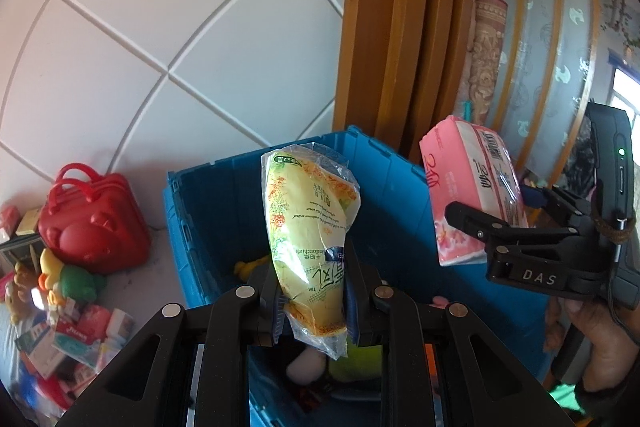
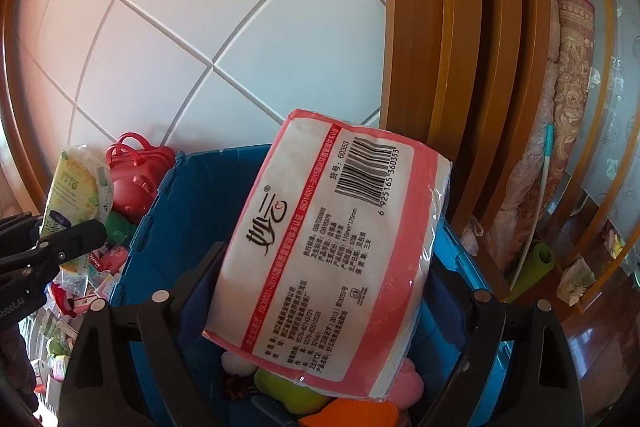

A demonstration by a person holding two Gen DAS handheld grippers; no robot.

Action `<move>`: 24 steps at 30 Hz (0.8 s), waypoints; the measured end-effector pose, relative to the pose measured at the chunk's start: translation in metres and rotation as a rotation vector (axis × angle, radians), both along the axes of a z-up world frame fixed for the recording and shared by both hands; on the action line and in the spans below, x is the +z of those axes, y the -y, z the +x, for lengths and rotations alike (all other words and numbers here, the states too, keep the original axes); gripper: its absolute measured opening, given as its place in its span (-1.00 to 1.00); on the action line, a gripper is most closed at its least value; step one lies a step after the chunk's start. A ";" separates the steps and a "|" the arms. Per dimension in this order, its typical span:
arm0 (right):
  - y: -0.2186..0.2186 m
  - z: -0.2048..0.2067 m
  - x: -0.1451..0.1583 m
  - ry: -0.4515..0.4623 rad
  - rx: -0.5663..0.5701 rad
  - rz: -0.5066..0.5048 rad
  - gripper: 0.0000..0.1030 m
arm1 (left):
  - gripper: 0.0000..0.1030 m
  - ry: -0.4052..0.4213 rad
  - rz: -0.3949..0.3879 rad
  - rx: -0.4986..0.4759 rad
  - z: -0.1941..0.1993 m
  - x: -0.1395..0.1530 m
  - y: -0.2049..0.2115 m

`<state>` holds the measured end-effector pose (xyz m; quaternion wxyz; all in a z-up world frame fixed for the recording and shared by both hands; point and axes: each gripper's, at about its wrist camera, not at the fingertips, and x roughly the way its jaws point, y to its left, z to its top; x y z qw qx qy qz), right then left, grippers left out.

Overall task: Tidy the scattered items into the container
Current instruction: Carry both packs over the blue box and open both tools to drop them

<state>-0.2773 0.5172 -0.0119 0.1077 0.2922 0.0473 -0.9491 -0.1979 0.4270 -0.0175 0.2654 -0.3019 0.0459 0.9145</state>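
Note:
My left gripper (image 1: 316,301) is shut on a yellow-green tissue pack (image 1: 310,227) and holds it upright over the open blue crate (image 1: 208,195). My right gripper (image 2: 320,291) is shut on a pink and white tissue pack (image 2: 332,251), also above the crate (image 2: 176,199). The right gripper (image 1: 480,231) with its pink pack (image 1: 472,187) shows at the right of the left wrist view. The left gripper (image 2: 60,247) with its yellow pack (image 2: 74,195) shows at the left of the right wrist view. Soft toys lie in the crate bottom (image 2: 292,391).
A red bear-shaped case (image 1: 92,223) stands left of the crate against the white tiled wall. Several small packs and toys (image 1: 68,327) lie scattered on the surface at the left. Wooden door frames (image 1: 400,27) and a rolled rug (image 2: 572,107) stand at the right.

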 end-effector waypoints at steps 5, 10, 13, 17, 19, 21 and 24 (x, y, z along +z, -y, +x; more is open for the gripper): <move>0.000 -0.018 -0.002 0.004 0.008 -0.005 0.76 | -0.57 -0.003 -0.004 0.018 -0.025 0.005 -0.013; 0.000 -0.033 -0.005 0.010 0.016 -0.007 0.76 | -0.56 -0.006 -0.002 0.029 -0.043 0.007 -0.022; 0.001 -0.042 -0.008 0.016 0.018 -0.009 0.76 | -0.53 -0.007 -0.001 0.037 -0.052 0.006 -0.025; 0.003 -0.052 -0.010 0.006 0.013 0.010 0.97 | 0.83 -0.025 -0.004 0.091 -0.065 0.006 -0.027; 0.001 -0.056 -0.011 0.000 -0.002 0.017 1.00 | 0.98 0.001 0.015 0.090 -0.071 0.003 -0.023; -0.001 -0.053 -0.010 -0.011 -0.009 0.009 1.00 | 0.98 0.021 0.013 0.090 -0.074 0.001 -0.019; -0.001 -0.051 -0.015 0.001 -0.010 0.012 1.00 | 0.98 0.024 0.002 0.093 -0.073 -0.003 -0.013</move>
